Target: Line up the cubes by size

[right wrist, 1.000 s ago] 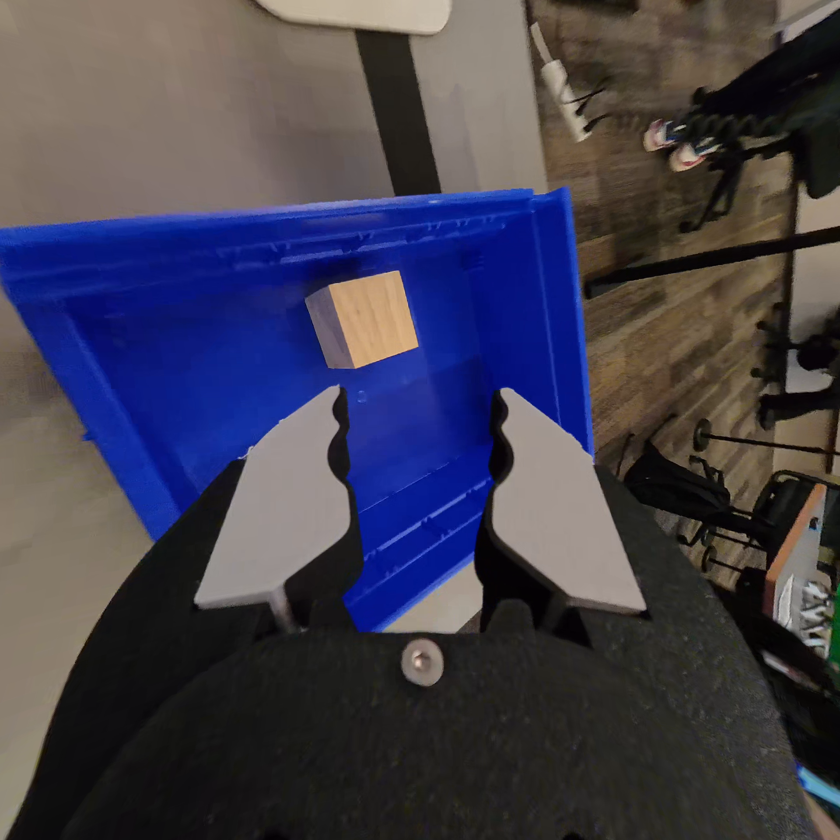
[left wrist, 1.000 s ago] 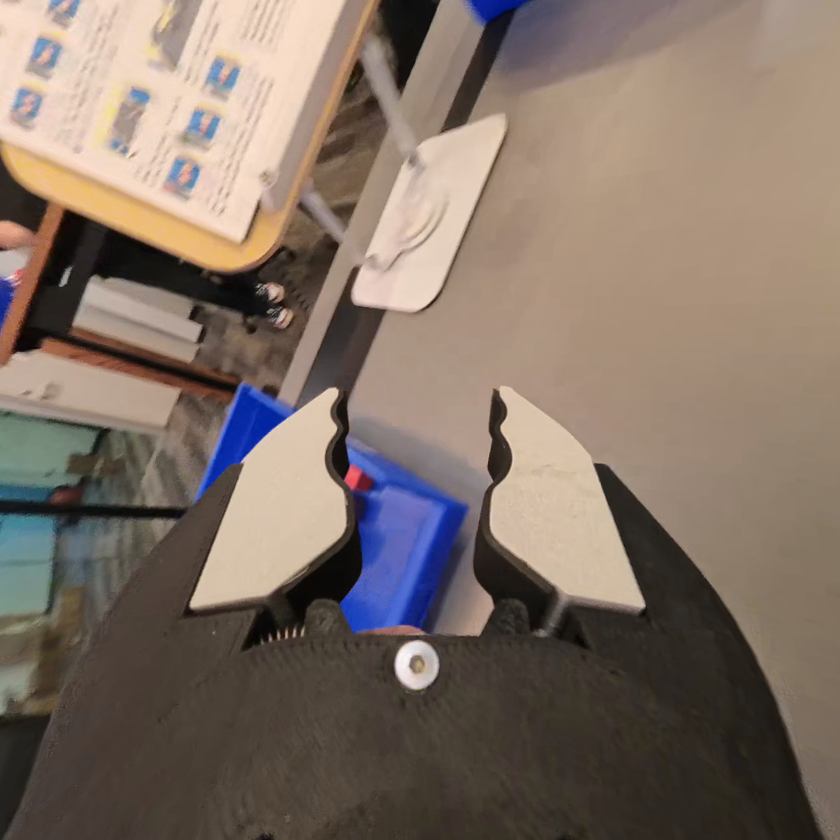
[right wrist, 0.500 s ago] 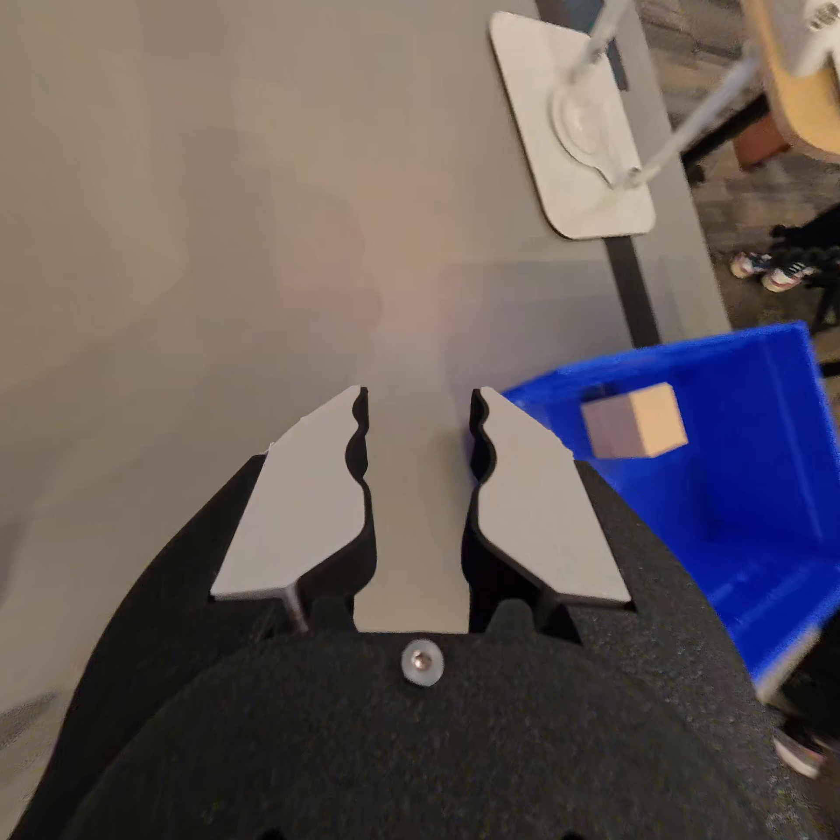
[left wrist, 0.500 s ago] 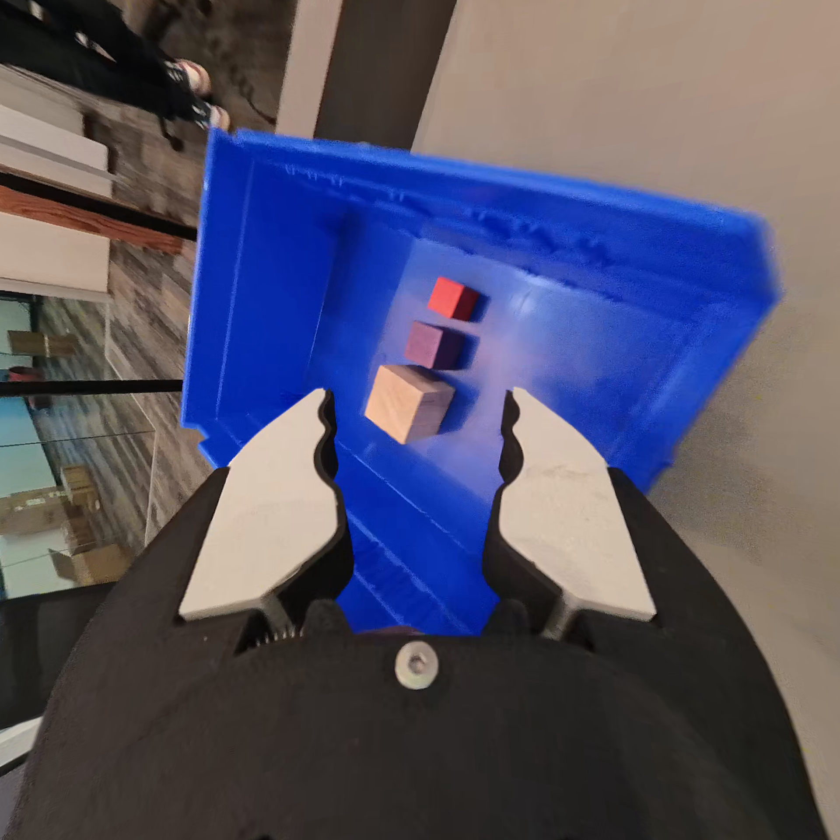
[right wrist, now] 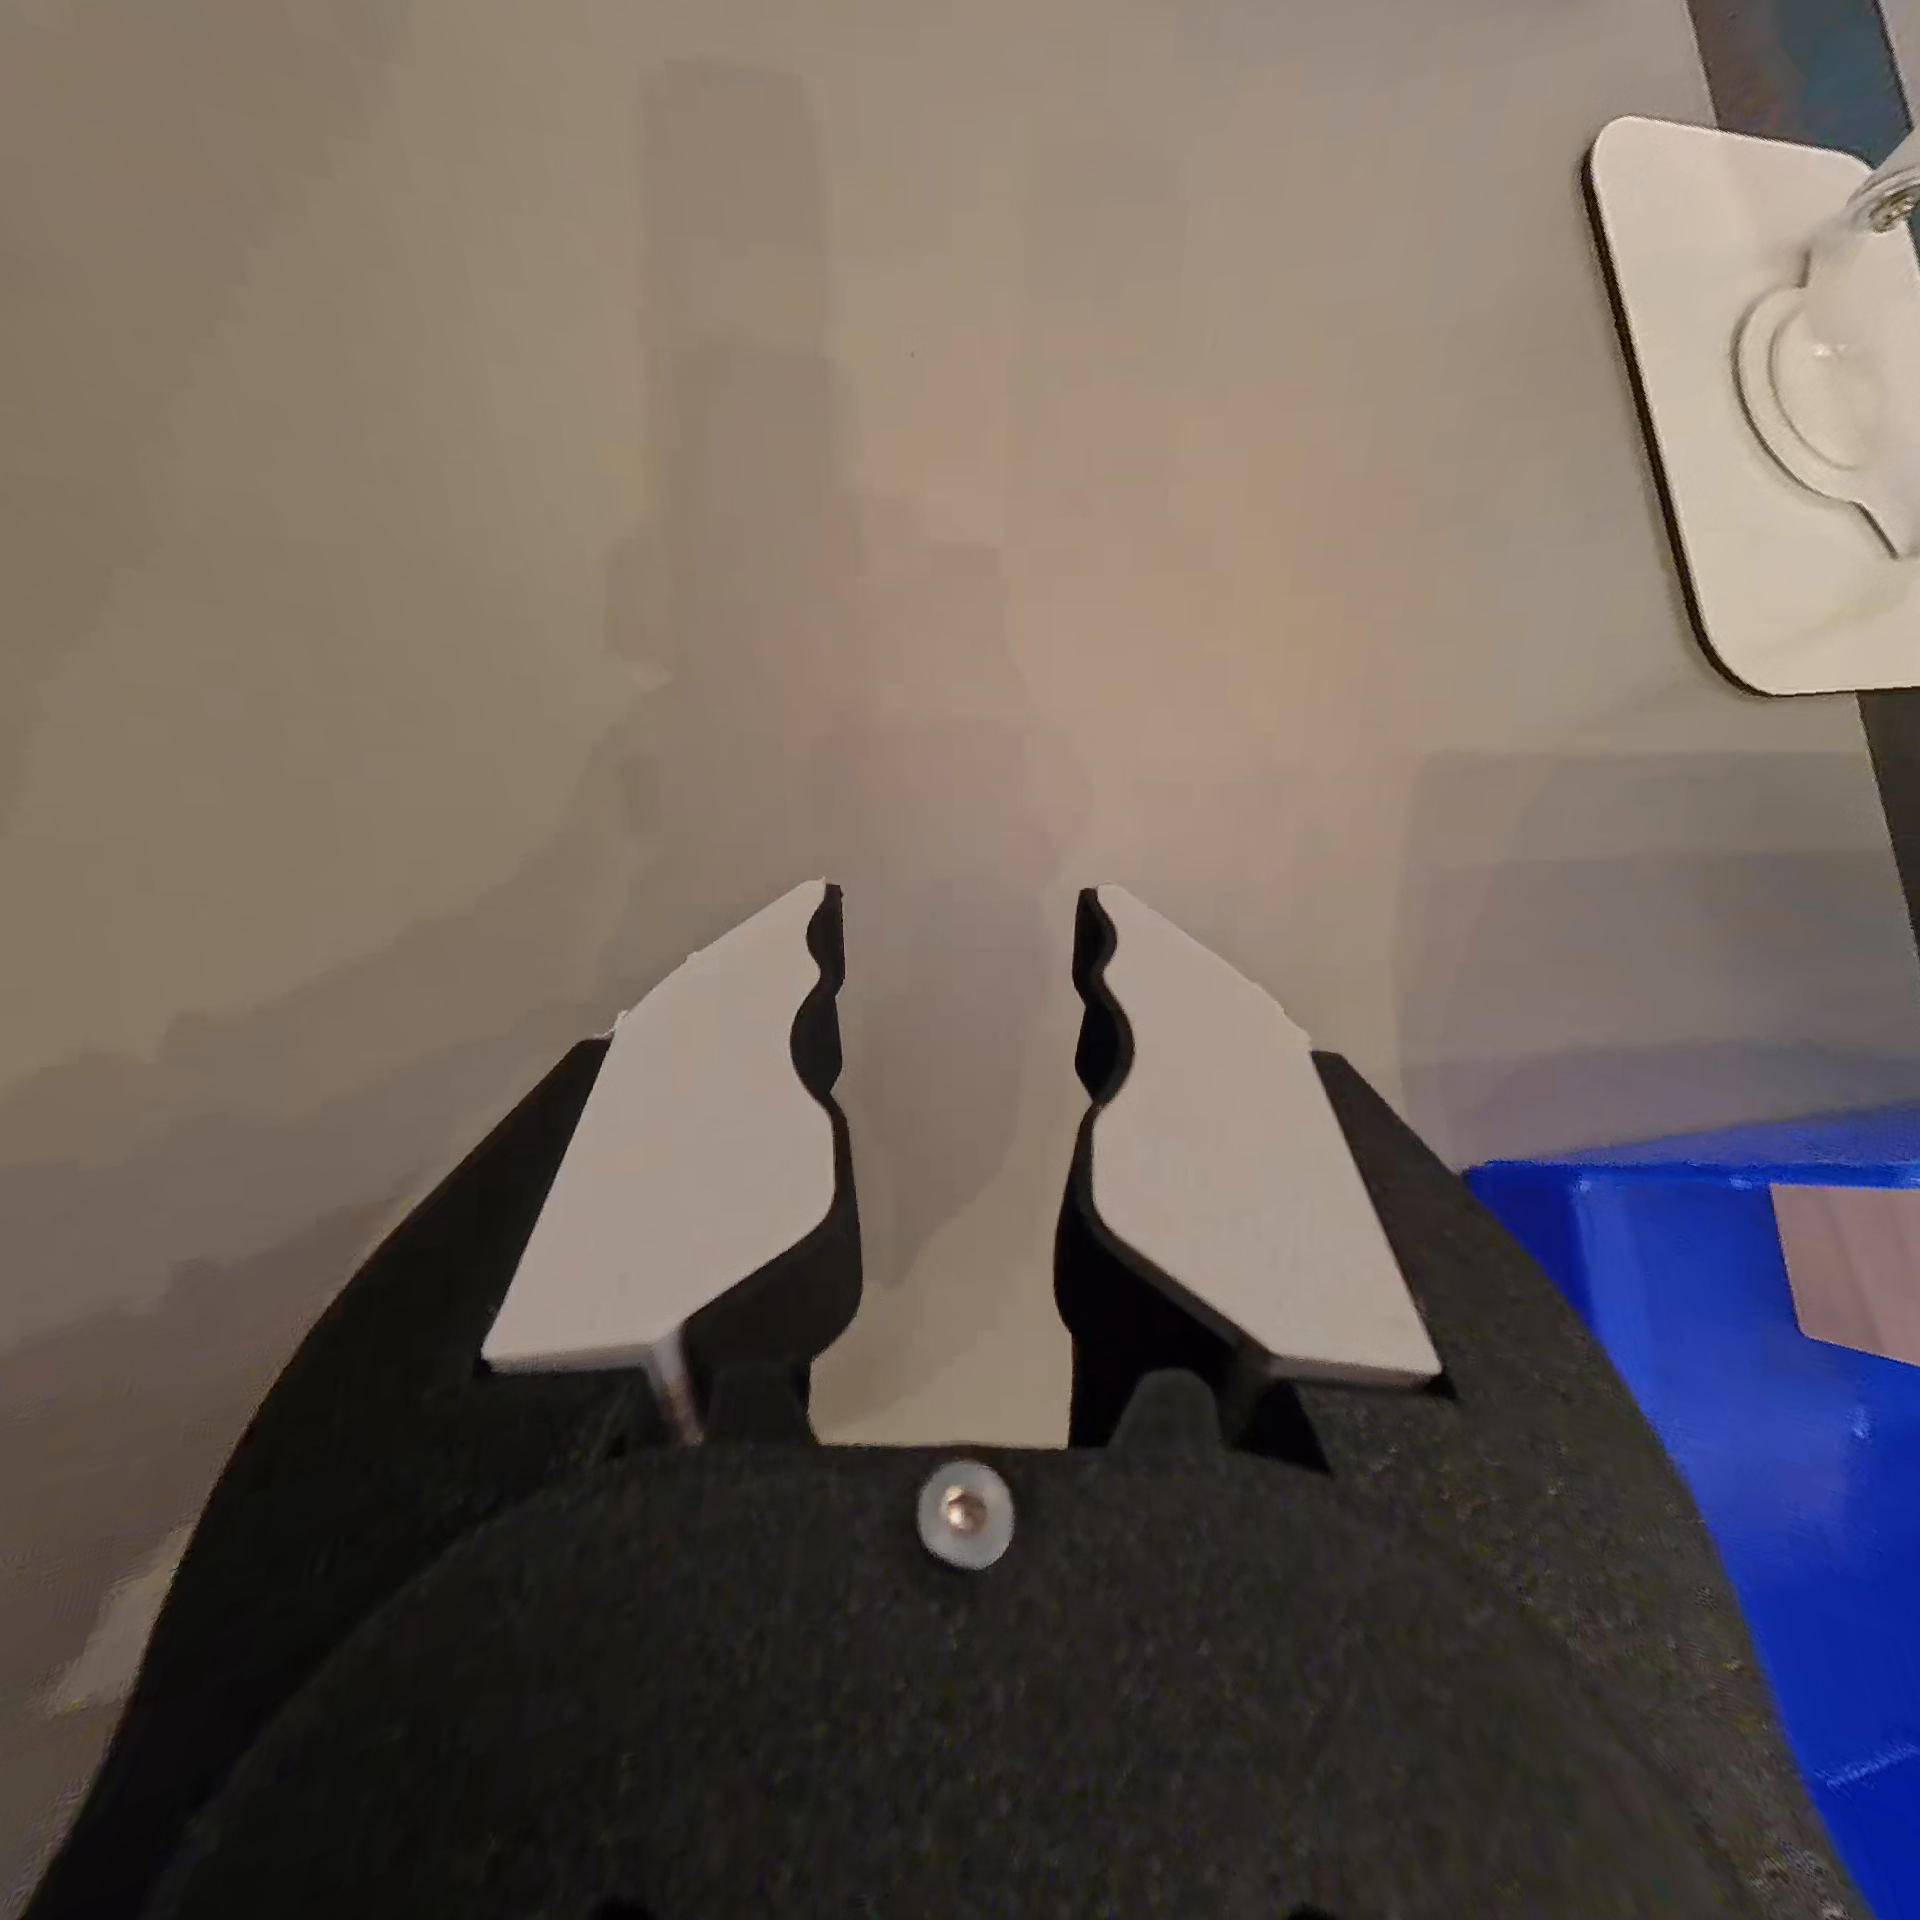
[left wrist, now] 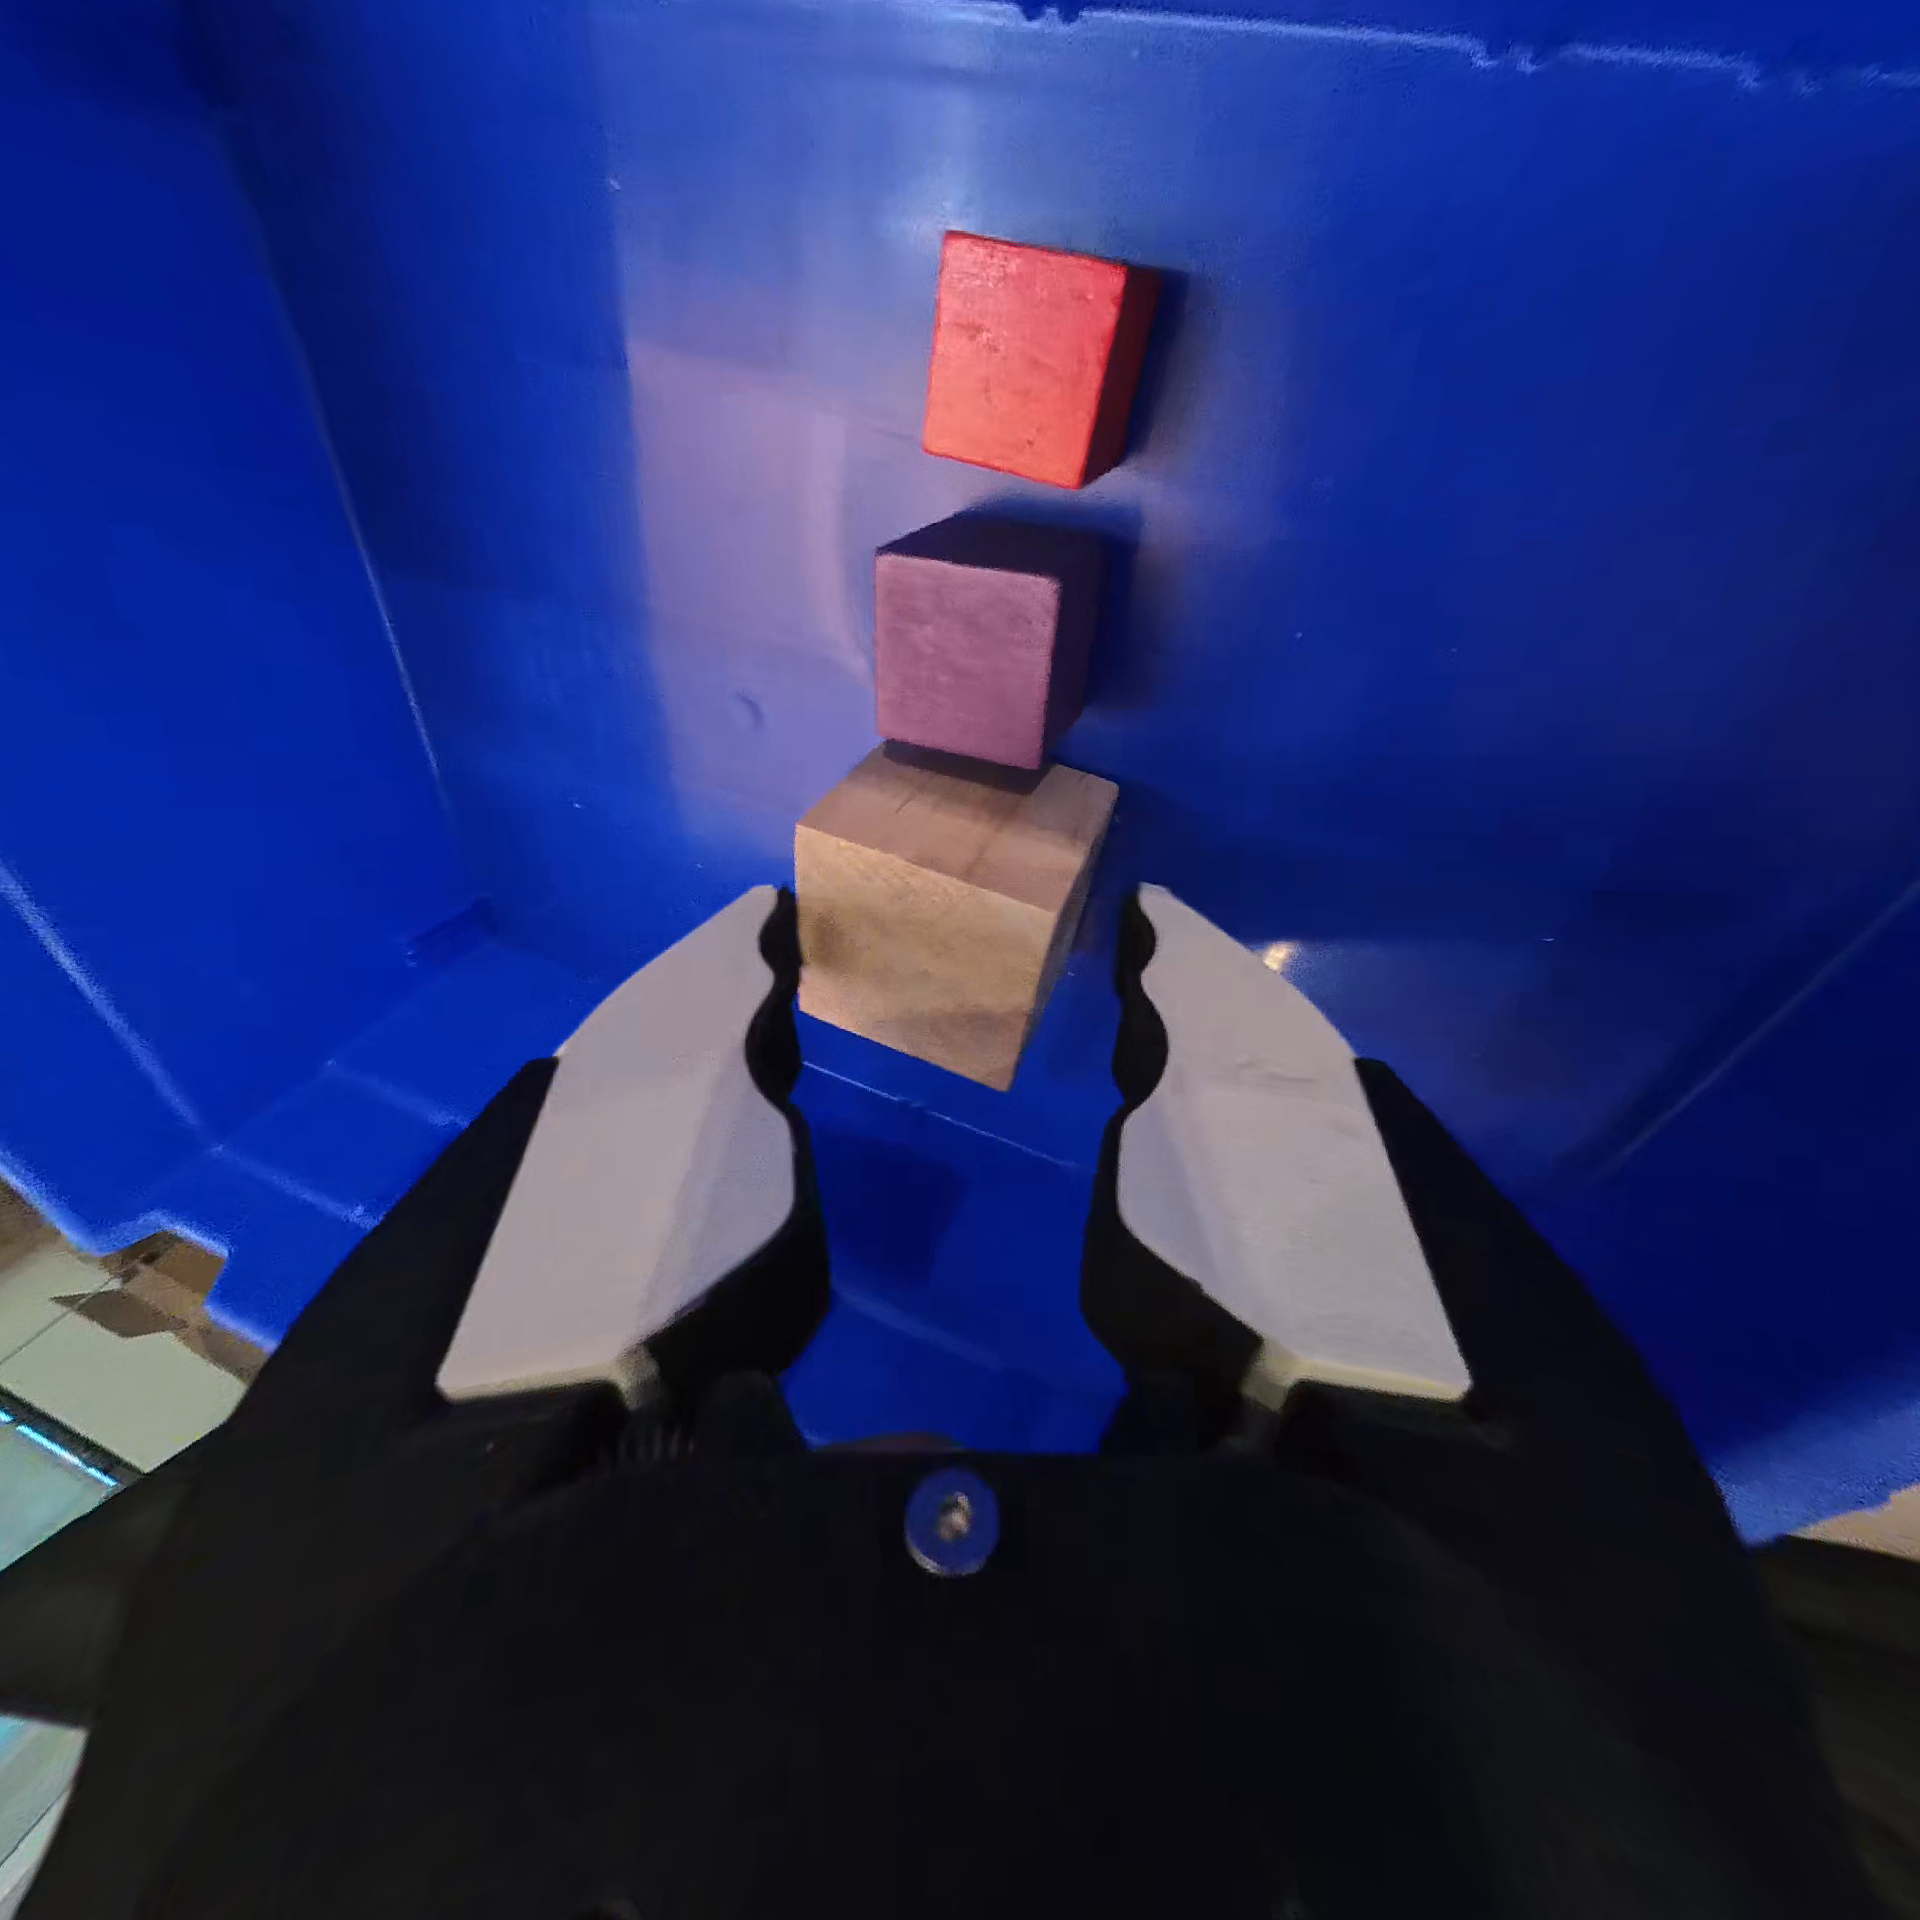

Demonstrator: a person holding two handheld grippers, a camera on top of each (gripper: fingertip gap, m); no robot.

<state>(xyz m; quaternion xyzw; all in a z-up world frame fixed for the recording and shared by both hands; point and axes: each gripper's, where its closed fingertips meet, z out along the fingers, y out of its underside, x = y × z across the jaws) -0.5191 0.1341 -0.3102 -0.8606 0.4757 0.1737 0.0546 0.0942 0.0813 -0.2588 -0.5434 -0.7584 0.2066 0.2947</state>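
— What does the left wrist view show?

— The left gripper [left wrist: 951, 925] reaches into a blue bin [left wrist: 312, 520]. Three cubes sit in a row on the bin's floor, running away from the fingertips toward the far wall: a plain wooden cube [left wrist: 935, 914] nearest, a purple cube [left wrist: 966, 655] just behind it, then a red cube [left wrist: 1023, 358] set a little apart, closest to the far wall.

— Is the wooden one being gripped?

— No. The jaws stand wide. The left fingertip [left wrist: 764, 925] is right at the cube's left face, but blue shows between the cube and the right fingertip [left wrist: 1143, 925]. It merely sits between spread fingers.

— And the right wrist view?

— The right gripper [right wrist: 958, 914] hangs over bare grey table [right wrist: 416, 520], jaws parted with only tabletop between them. The bin's corner [right wrist: 1662, 1299] shows at the right edge of the table, with a slice of a pale block [right wrist: 1849, 1278] inside. A white base plate [right wrist: 1766, 416] lies near the table's far right corner, beside a dark strip [right wrist: 1870, 935].
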